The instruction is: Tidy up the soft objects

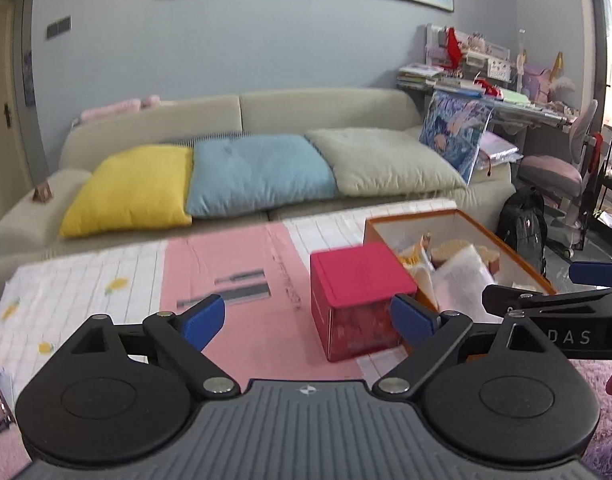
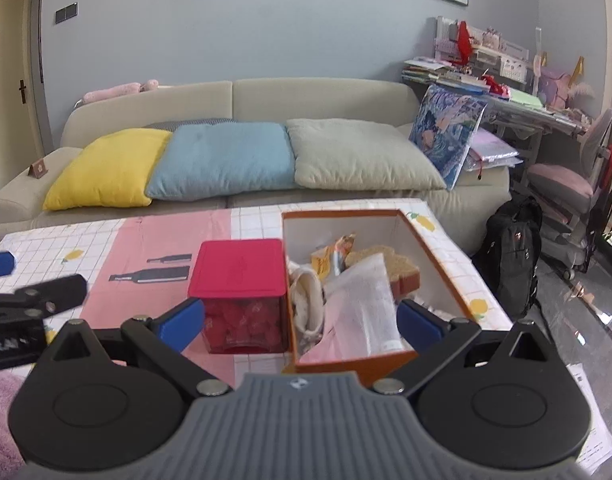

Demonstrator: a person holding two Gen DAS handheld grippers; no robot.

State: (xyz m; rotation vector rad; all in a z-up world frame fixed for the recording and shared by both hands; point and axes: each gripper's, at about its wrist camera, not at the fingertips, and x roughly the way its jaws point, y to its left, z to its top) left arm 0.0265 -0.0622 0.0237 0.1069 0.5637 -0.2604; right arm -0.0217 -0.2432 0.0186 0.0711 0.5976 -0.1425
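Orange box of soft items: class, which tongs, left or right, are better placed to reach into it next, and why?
Probably the right tongs: open, with the orange box directly ahead between the fingers. The left tongs, also open, face the red-lidded container, with the box off to their right.

I hold both tools level, side by side; the left tool [image 1: 308, 318] and right tool [image 2: 300, 322] gape wide, gripping nothing.

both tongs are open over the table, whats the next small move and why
Probably ease the right tongs forward and down into the orange box toward the white cloth. They are open and empty, already lined up with the box, while the left tongs face the red-lidded container.
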